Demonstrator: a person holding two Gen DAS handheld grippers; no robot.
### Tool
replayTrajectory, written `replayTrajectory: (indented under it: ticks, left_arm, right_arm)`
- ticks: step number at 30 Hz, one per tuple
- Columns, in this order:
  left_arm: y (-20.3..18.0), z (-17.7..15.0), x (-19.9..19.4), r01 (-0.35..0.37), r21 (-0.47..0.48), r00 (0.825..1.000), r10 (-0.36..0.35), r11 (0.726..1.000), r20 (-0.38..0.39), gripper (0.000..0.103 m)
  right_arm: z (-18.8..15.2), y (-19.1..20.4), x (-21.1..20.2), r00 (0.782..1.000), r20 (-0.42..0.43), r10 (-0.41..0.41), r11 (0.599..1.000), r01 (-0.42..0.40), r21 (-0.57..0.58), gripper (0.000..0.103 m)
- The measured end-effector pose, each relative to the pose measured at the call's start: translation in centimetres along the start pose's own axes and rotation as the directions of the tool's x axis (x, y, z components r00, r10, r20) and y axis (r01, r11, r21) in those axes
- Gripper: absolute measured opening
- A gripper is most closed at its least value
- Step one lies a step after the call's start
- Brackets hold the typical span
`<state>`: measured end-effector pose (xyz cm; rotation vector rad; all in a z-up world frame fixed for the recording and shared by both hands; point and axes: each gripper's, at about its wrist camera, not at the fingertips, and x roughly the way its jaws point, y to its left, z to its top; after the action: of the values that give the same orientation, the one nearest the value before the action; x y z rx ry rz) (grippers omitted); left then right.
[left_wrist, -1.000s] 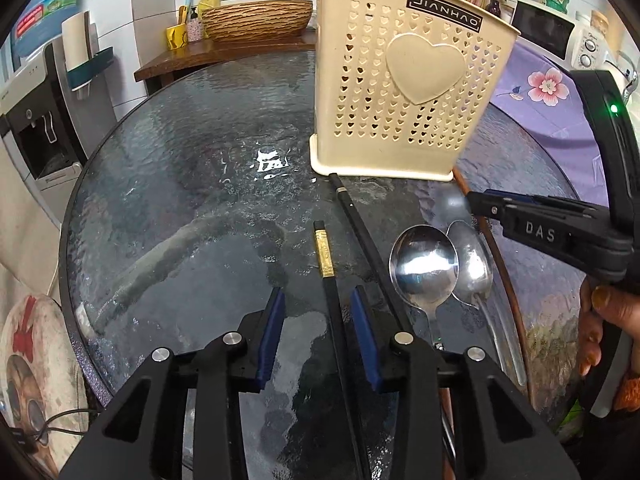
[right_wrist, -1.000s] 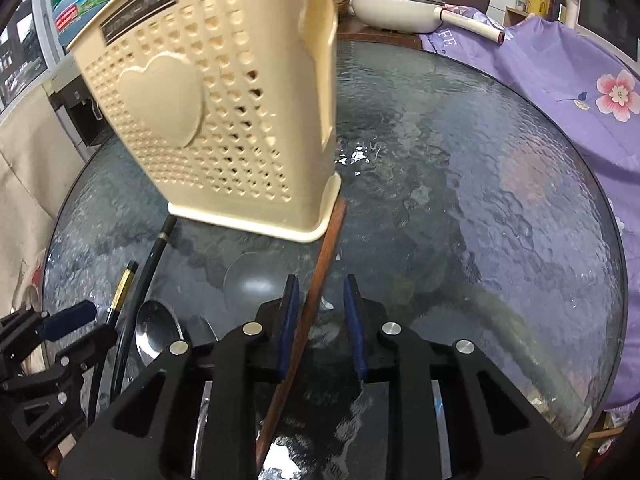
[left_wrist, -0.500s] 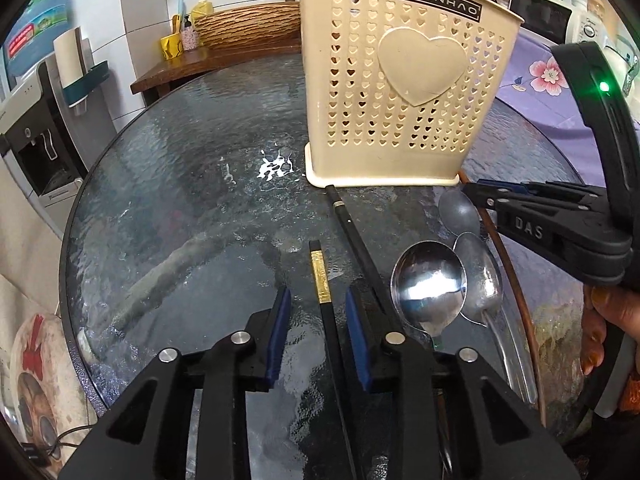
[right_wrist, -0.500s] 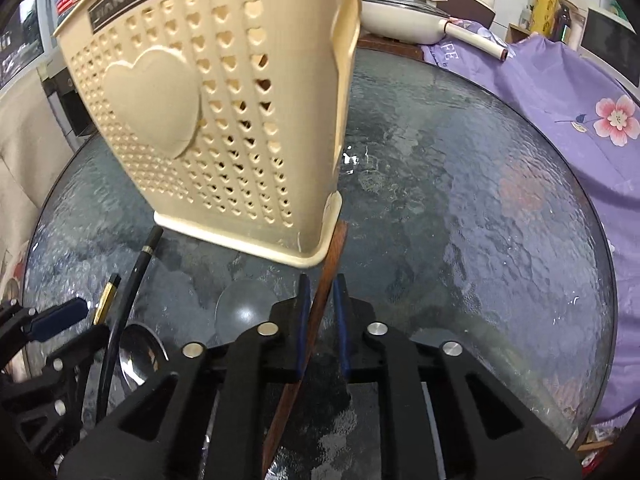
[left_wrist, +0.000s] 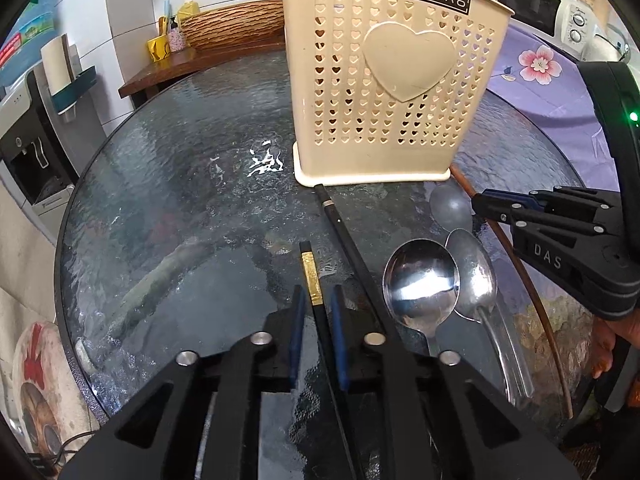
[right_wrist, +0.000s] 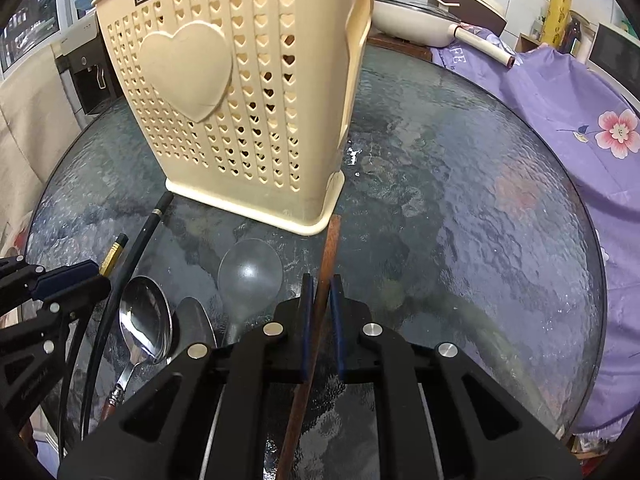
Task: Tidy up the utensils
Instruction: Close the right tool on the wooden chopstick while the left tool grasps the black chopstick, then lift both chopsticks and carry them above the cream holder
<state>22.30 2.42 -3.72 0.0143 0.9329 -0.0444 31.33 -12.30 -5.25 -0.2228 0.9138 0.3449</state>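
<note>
Reads "JIANHAO" on the black label of the cream holder (left_wrist: pixel 396 92); "DAS" in pale letters on the right tongs (left_wrist: pixel 486 208).

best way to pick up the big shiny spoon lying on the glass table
Grip the shiny spoon by its thin handle, coming from above with jaws across it. The bowl is wide and rounded, and a duller spoon crowds one side and a black chopstick the other.
</note>
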Motion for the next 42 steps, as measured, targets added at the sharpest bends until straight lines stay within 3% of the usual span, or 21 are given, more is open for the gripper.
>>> replayTrajectory:
  ticks: [15, 25, 30, 34, 42]
  left_arm:
    - [0.8, 1.1, 0.7, 0.048, -0.043, 0.999, -0.048, 0.998, 0.006, 0.007]
    - [1.4, 2.4, -3.2, 0.080, -0.065, 0.989, -0.071, 0.995, 0.132, 0.007]
    - [1.7, 3.0, -5.2, 0.112, -0.075, 0.978, -0.096, 0.991, 0.186, 0.007]
    - [1.6, 3.6, -6.9, 0.131, -0.073, 0.967, -0.111, 0.989, 0.231, 0.007]
    - [1.6, 4.7, -10.2, 0.150, -0.057, 0.940, -0.124, 0.987, 0.318, 0.007]
  right_arm:
    - [-0.3, -1.0, -1.4, 0.996, 0.058, 0.065, 0.997, -0.067, 0.038, 0.009]
    - [0.3, -3.0, -4.8, 0.973, 0.164, 0.160, 0.980, -0.176, 0.089, 0.007]
    - [0.1, -3.9, -6.1, 0.967, 0.191, 0.166, 0.977, -0.187, 0.102, 0.007]
    - [0.2, -5.1, -7.6, 0.948, 0.234, 0.214, 0.961, -0.248, 0.125, 0.007]
    - [0.9, -5.8, -12.6, 0.890, 0.355, 0.287, 0.938, -0.336, 0.086, 0.007]
